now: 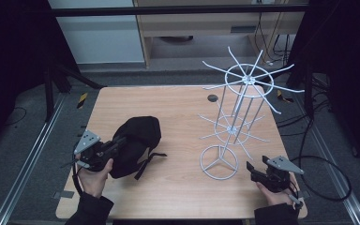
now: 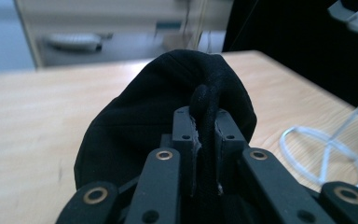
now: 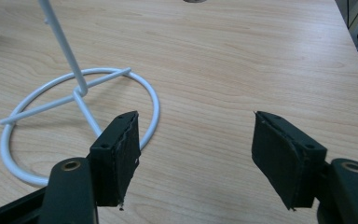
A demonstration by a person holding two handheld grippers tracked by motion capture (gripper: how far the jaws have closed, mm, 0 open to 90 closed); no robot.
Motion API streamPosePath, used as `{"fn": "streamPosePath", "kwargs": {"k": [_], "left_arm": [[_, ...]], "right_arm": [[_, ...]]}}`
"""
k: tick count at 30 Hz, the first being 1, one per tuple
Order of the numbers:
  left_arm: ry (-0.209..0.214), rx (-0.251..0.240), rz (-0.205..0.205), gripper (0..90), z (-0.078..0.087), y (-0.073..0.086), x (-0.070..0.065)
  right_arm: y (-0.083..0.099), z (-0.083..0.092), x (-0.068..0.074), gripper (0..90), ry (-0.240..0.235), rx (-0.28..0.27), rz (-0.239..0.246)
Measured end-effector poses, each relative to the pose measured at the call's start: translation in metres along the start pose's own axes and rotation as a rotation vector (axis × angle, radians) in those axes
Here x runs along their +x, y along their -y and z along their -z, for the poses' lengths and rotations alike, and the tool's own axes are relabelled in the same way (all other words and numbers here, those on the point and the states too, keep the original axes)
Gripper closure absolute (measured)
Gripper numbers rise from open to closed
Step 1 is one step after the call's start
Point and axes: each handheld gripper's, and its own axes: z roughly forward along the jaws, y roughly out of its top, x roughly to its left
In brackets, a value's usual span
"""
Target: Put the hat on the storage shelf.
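The black fabric cap (image 1: 136, 143) lies on the light wooden counter (image 1: 178, 108), ahead of the left gripper (image 2: 208, 135), a fold of it, perhaps the brim edge, between the jaws. The white wire rack with spoked arms (image 1: 236, 117) stands on the counter to the right of those jaws. Its ring base (image 3: 74, 121) lies just ahead-left of the right gripper (image 3: 196, 154) jaws, bare counter between them.

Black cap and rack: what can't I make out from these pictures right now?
- Black cap: its underside, hidden by its own crown in the high view; the left gripper covers its near edge in the left gripper view.
- White wire rack: cut off above its base ring in the right gripper view.
- Small dark spot on the table: too small to identify.
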Motion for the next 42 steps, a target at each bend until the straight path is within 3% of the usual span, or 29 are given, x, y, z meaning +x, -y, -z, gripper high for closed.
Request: {"fn": "streamPosePath", "kwargs": {"k": [4,8,20,24,29,42], "left_arm": [[0.059,-0.096,-0.011,81.3,0.012,-0.014,-0.014],[0.103,-0.156,-0.037,81.3,0.021,-0.026,-0.027],[0.205,-0.344,-0.002,81.3,0.033,-0.06,-0.045],[0.23,-0.404,-0.009,81.3,0.039,-0.075,-0.053],[0.267,-0.454,-0.019,81.3,0.047,-0.091,-0.064],[0.358,-0.517,-0.034,81.4,0.062,-0.114,-0.085]], "right_arm": [[0.0,-0.002,-0.003,31.8,0.01,0.002,0.001],[0.001,-0.004,-0.005,31.5,0.019,0.005,0.013],[0.001,-0.008,-0.004,30.8,0.021,0.012,0.025],[0.001,-0.009,-0.004,30.6,0.022,0.013,0.033],[0.001,-0.008,-0.004,30.5,0.024,0.009,0.035],[0.001,-0.009,-0.005,30.4,0.03,0.01,0.041]]}}
